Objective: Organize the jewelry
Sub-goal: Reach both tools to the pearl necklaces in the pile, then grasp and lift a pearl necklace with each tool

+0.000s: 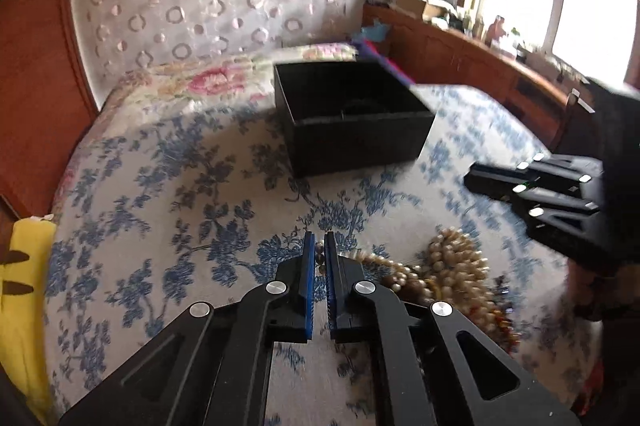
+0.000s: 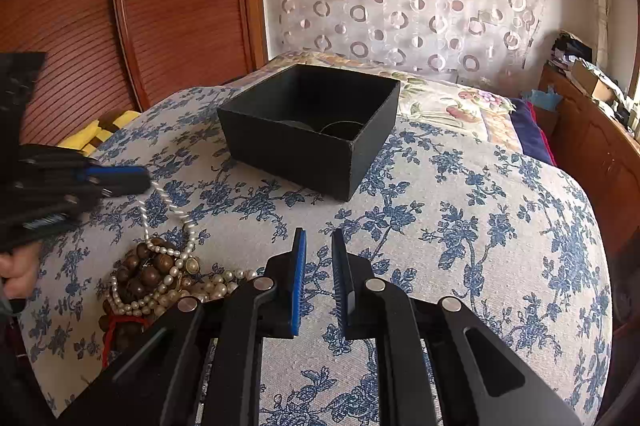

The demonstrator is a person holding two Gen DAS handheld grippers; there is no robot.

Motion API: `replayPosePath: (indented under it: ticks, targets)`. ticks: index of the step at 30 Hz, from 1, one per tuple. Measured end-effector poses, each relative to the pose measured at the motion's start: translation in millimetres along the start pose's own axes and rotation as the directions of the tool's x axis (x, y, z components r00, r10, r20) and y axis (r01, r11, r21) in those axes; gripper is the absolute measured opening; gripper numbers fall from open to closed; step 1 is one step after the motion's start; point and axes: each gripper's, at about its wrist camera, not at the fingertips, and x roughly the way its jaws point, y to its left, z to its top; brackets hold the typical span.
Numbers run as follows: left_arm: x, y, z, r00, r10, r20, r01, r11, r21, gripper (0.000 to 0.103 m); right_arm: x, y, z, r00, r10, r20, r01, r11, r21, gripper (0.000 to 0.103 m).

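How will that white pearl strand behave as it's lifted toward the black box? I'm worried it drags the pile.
Probably floppy: the pearl strand sags in a loop from the left hand-held gripper, which is shut on it. It may snag, since its far end lies in the jewelry pile among brown wooden beads. The smooth round pearls could slip.

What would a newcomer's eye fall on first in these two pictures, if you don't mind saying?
Probably the open black box, dark against the blue-flowered bedspread in the middle of the bed. Next, the heap of pearl and brown bead necklaces nearer the cameras; the left claw is shut on a white strand rising from it. The right claw is empty, its jaws slightly apart.
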Motion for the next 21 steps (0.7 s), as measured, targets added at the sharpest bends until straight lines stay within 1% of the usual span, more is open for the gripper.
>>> replayPosePath:
  ticks: [6, 11, 16, 17, 18, 19, 21]
  targets:
    - [-30.8, -3.8, -4.0, 0.998, 0.007, 0.066, -0.006, 1.000, -0.012, 0.004, -2.3, -4.9, 1.0, 1.000, 0.008, 0.001, -0.008, 1.000, 0.010, 0.015]
    - [-50.5, -4.7, -5.8, 0.994, 0.003, 0.109, -0.001, 1.000, -0.014, 0.004, -2.1, -2.3, 1.5, 0.998, 0.051, -0.031, -0.051, 0.999, 0.005, 0.015]
    - [-59.8, -3.9, -5.3, 0.991, -0.003, 0.131, 0.005, 1.000, -0.016, 0.004, -7.7, 5.3, 1.8, 0.994, 0.096, -0.044, -0.096, 0.995, 0.008, 0.015]
    - [-61.6, -3.6, -5.1, 0.991, -0.006, 0.136, 0.008, 1.000, -0.016, 0.004, -7.8, 7.3, 0.9, 0.994, 0.102, -0.047, -0.101, 0.995, 0.008, 0.016]
    - [-62.2, -4.4, -4.2, 0.990, -0.007, 0.137, 0.009, 1.000, -0.017, 0.004, -7.5, 9.7, 0.5, 0.993, 0.102, -0.054, -0.102, 0.995, 0.005, 0.026]
    - [-62.7, -4.5, -4.1, 0.990, -0.009, 0.139, 0.011, 1.000, -0.017, 0.004, -6.8, 12.6, -0.7, 0.993, 0.103, -0.058, -0.104, 0.995, 0.001, 0.032]
    - [-62.9, -5.8, -4.8, 0.990, -0.014, 0.139, 0.016, 1.000, -0.014, 0.004, -3.9, 17.9, -1.8, 0.992, 0.109, -0.071, -0.110, 0.994, -0.011, 0.032]
